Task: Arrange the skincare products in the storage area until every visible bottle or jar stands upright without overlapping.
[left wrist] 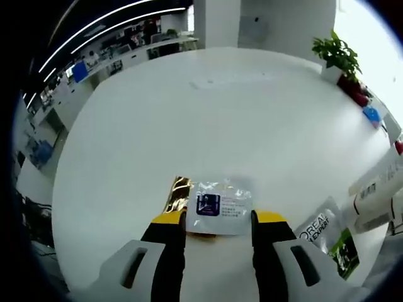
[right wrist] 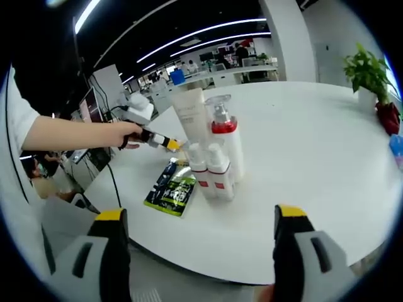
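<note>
Left tool (left wrist: 218,219) grips one sachet (left wrist: 221,206); two small bottles (right wrist: 212,168) stand.

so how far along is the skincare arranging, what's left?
Done: the pump bottle, white tube and two small bottles stand upright in a tight group. In hand: the left gripper has its jaws on either side of a clear sachet lying on a gold one. Left: the green sachet lies flat; the right gripper is open, idle.
</note>
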Demonstrator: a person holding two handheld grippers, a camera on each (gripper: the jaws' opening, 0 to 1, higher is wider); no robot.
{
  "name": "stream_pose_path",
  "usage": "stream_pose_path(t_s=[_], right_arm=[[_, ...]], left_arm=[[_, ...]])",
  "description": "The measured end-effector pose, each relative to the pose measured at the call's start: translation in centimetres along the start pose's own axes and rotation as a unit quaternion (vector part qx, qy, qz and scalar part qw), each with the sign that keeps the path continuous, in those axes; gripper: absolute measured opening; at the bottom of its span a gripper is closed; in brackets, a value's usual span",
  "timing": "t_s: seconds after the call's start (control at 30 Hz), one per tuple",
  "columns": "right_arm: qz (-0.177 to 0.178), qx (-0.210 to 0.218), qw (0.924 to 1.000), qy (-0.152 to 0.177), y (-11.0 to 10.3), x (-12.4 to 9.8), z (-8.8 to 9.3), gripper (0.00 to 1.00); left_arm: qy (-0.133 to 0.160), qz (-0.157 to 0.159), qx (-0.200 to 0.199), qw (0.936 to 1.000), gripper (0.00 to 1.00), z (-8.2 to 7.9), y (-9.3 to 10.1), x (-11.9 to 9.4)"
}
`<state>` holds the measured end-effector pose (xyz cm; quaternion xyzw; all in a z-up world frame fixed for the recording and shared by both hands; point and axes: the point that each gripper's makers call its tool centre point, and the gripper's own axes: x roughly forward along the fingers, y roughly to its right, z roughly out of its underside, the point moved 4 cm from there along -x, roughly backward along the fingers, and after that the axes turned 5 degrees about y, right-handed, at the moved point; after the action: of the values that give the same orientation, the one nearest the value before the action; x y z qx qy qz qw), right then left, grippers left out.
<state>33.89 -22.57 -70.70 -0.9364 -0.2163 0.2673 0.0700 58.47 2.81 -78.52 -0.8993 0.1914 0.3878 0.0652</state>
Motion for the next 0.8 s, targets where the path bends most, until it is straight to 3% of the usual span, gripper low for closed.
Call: stream_pose_path(t_s=[0.33,0.8], right_arm=[[0.000,-0.005,1.0000,0.005,-0.1,-0.1,-0.1,0.96],[-0.002,-0.011,0.9999,0.012,-0.2,-0.1,-0.3,0.96]], left_arm=[[0.047,0.018,-0.018,0.9986,0.38,-0.1,1.6,-3.0],[0.078,0.029,-0.030,0.9961,0.38,1.1,3.8,-7.7]])
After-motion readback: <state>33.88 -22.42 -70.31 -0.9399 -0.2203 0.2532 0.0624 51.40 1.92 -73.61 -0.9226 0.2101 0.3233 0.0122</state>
